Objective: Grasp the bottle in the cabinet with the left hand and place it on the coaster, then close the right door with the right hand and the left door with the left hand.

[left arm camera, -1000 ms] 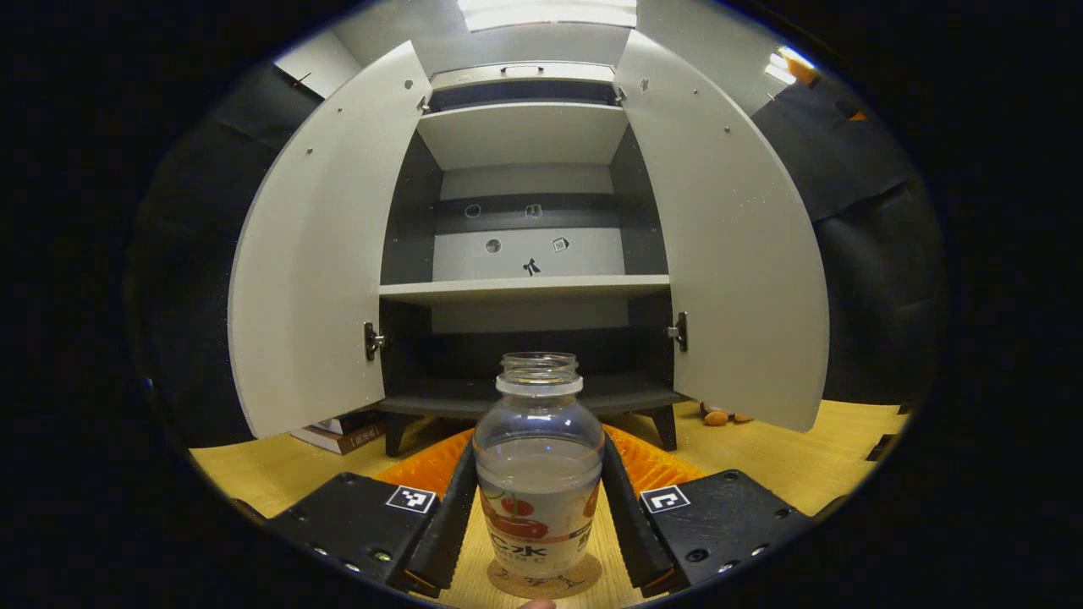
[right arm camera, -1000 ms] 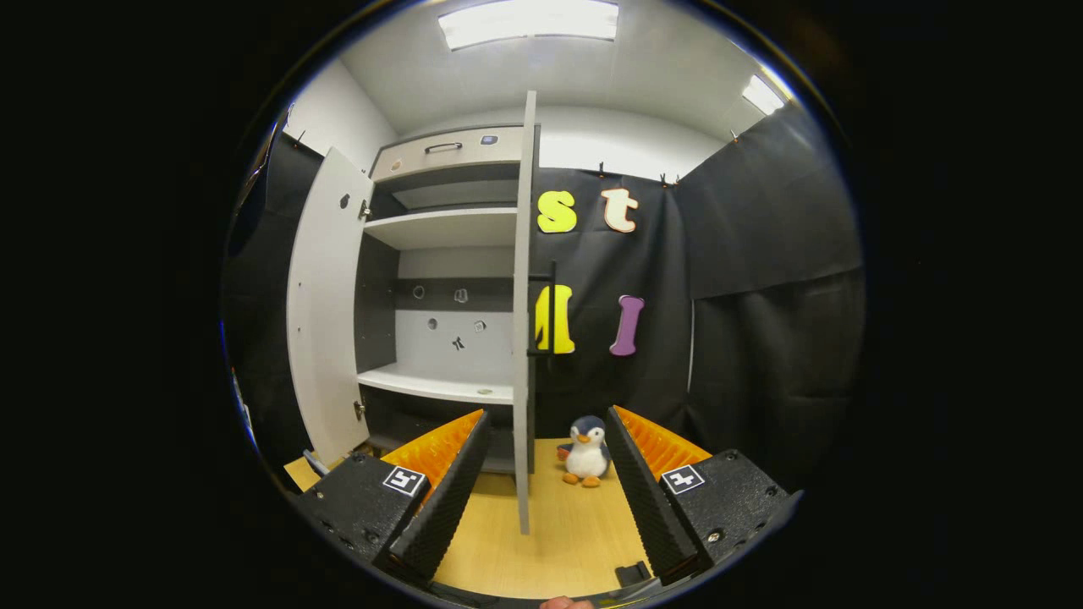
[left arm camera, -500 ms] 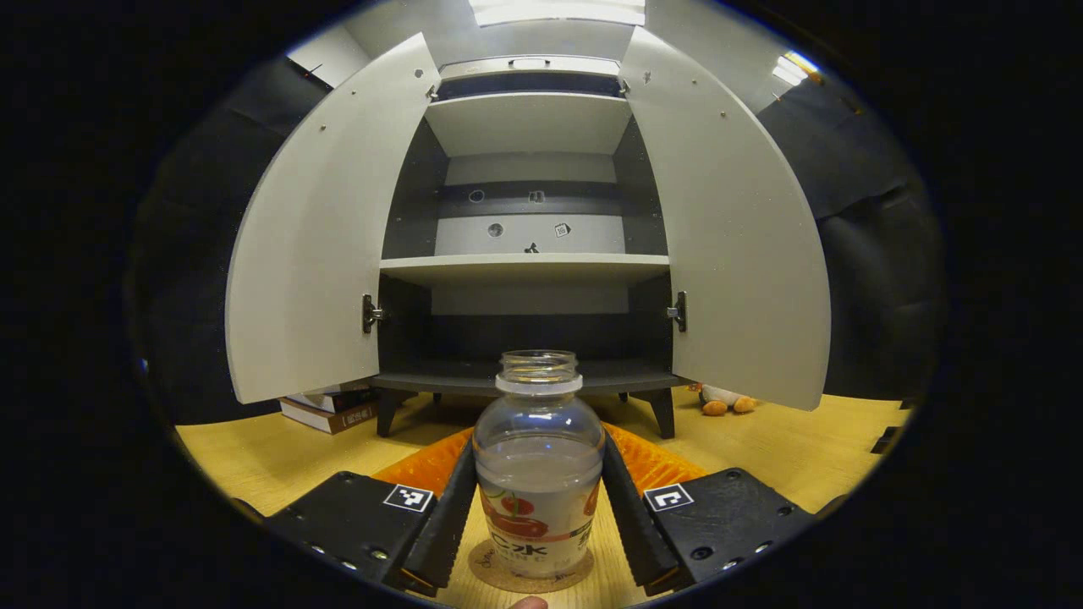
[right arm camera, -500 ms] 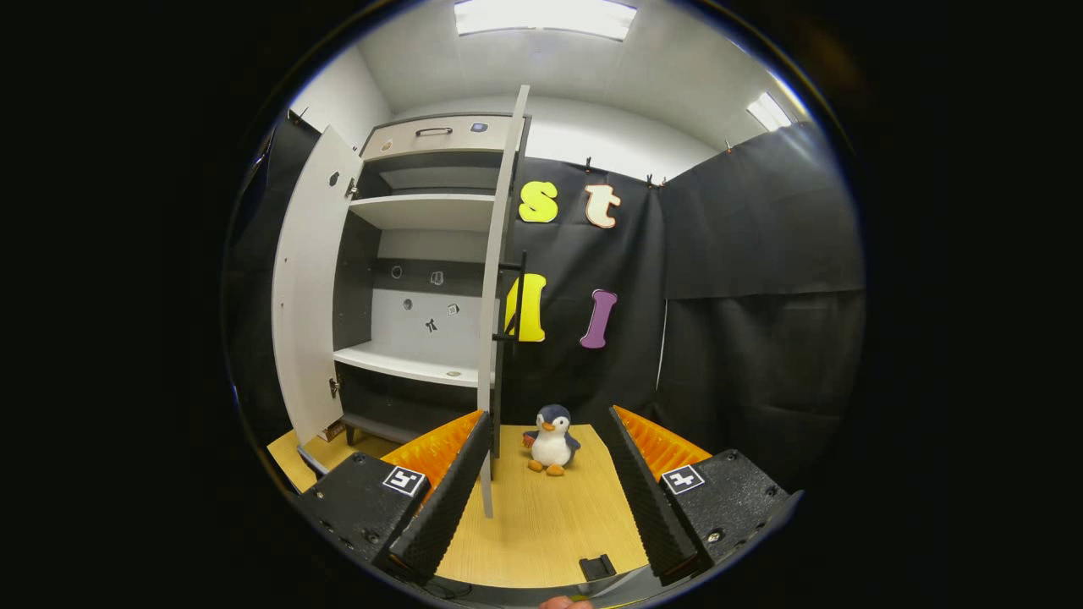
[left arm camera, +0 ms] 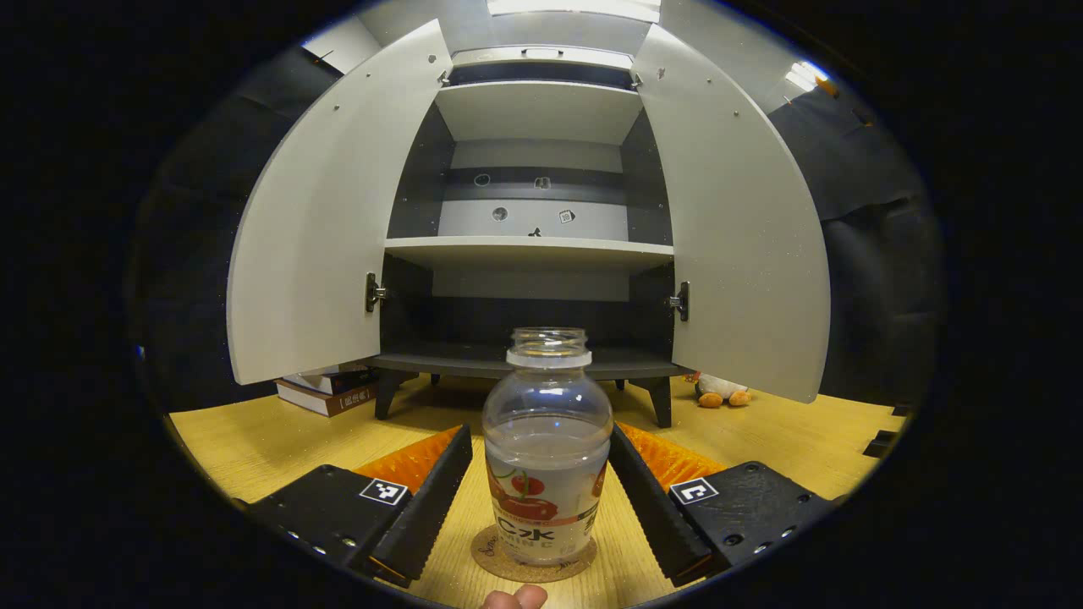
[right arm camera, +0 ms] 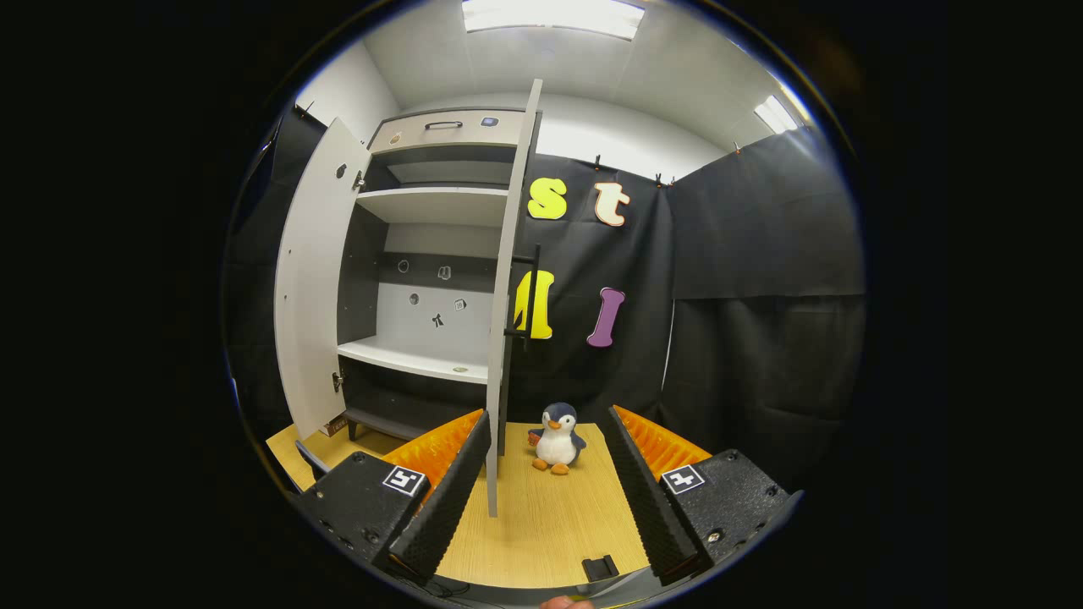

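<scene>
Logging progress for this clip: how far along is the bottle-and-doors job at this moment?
Done: the clear plastic bottle with the cherry label stands on the round cork coaster. In hand: the left gripper is open, its fingers apart from the bottle on either side. Left: the grey right door and grey left door both stand open; the right gripper is open near the right door's edge.

Bottle (left arm camera: 547, 448) stands on coaster (left arm camera: 533, 558) between left gripper (left arm camera: 535, 491) fingers, gaps both sides. Open tabletop (left arm camera: 254, 431) runs ahead to cabinet (left arm camera: 529, 254); both doors swung wide, lower bay unobstructed. Right door (right arm camera: 508, 296) edge-on just ahead of right gripper (right arm camera: 546, 474), handle (right arm camera: 526, 296) on far side; penguin toy (right arm camera: 556, 438) beyond it.
</scene>
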Demonstrator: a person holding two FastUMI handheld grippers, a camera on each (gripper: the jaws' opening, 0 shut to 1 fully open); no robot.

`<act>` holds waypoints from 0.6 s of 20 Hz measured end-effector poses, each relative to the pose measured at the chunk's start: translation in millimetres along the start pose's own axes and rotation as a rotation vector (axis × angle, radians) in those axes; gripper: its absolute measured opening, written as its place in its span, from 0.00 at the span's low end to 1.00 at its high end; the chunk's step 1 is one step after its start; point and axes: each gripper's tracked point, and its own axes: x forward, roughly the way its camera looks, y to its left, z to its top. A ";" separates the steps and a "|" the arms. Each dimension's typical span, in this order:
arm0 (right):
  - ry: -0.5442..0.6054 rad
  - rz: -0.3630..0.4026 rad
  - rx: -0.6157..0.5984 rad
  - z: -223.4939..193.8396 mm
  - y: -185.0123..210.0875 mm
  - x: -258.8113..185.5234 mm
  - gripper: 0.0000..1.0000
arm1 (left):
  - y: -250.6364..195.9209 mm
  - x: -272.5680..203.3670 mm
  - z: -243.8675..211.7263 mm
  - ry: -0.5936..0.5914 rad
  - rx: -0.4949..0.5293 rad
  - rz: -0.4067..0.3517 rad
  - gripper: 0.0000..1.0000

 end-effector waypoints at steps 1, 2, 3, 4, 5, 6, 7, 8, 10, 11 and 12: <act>0.001 0.002 0.002 -1.0 0.0 0.8 0.84 | 1.3 -2.3 6.4 -0.012 -0.002 0.000 0.96; 0.003 0.004 0.007 -2.2 0.8 1.2 0.84 | 0.8 -5.5 12.9 -0.021 -0.005 -0.006 0.96; 0.005 0.010 0.014 -4.1 1.9 2.0 0.84 | 0.7 -8.2 20.7 -0.030 -0.006 -0.013 0.96; 0.007 0.016 0.022 -5.3 3.3 2.4 0.84 | 0.8 -11.0 29.3 -0.047 -0.009 -0.019 0.96; 0.005 0.021 0.029 -6.3 3.8 3.8 0.84 | 0.3 -13.5 39.9 -0.069 -0.010 -0.030 0.96; 0.002 0.030 0.035 -6.9 5.5 6.1 0.84 | -1.6 -14.6 49.1 -0.085 -0.001 -0.041 0.96; 0.001 0.041 0.037 -9.1 7.8 8.6 0.84 | -0.7 -16.9 57.4 -0.091 0.010 -0.041 0.95; -0.002 0.050 0.039 -9.8 9.5 10.9 0.84 | 1.0 -19.1 66.3 -0.095 0.009 -0.043 0.95; -0.023 0.081 0.054 -8.2 15.0 14.7 0.84 | -1.3 -24.4 89.6 -0.107 -0.017 -0.066 0.95; -0.035 0.097 0.066 -8.3 16.5 16.6 0.84 | 1.6 -28.1 107.2 -0.123 -0.020 -0.064 0.95; -0.045 0.117 0.078 -8.9 18.8 19.2 0.84 | 6.1 -31.7 126.2 -0.147 -0.015 -0.059 0.95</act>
